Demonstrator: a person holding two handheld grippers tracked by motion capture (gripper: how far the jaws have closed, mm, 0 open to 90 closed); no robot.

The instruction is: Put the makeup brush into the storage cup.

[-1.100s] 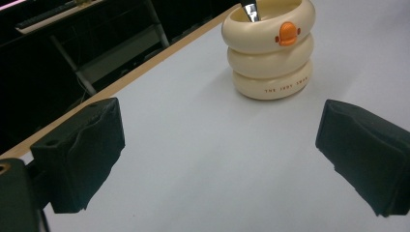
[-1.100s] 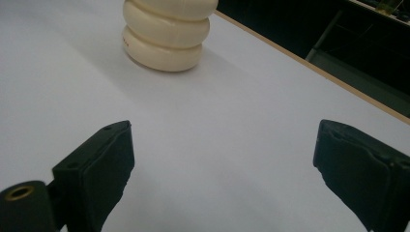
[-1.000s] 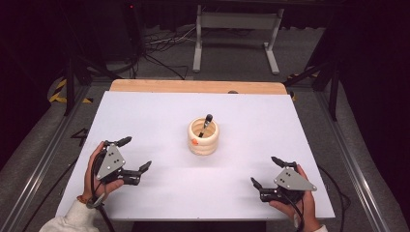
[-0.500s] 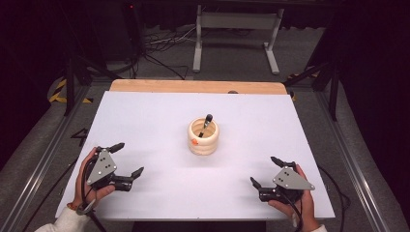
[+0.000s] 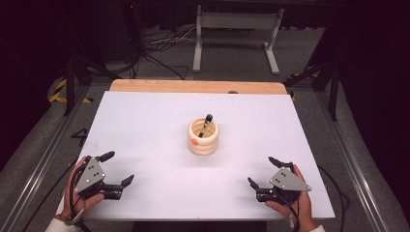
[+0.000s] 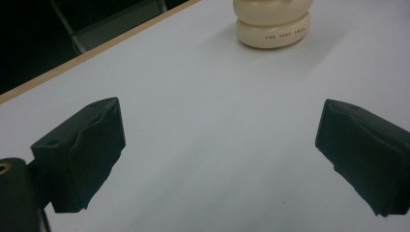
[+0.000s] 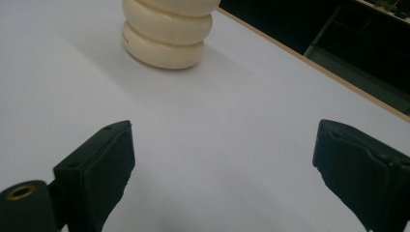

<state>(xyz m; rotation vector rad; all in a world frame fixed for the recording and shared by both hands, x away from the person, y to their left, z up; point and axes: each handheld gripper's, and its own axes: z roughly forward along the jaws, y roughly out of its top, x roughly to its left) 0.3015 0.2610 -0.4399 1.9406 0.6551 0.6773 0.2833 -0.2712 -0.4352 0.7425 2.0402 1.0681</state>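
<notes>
A cream ribbed cup point(image 5: 203, 137) stands upright at the middle of the white table point(image 5: 145, 125), with a black pen point(image 5: 206, 123) leaning inside it. My left gripper point(image 5: 117, 167) rests at the near left of the table, open, nothing between its jaws. My right gripper point(image 5: 262, 171) sits at the near right, also open and empty. In the left gripper view the cup point(image 6: 273, 21) is far ahead at the top, beyond the open gripper point(image 6: 220, 159). In the right gripper view the cup point(image 7: 167, 30) stands ahead at upper left of the open gripper point(image 7: 222, 179).
The table's far edge is a wooden strip point(image 5: 193, 87). Beyond it stand a metal frame point(image 5: 234, 34) and cables point(image 5: 159, 53) on the floor. Rails point(image 5: 355, 159) run along both sides of the table.
My left gripper has drawn back toward the near left corner of the table, staying open. The right gripper and the cup have not moved.
</notes>
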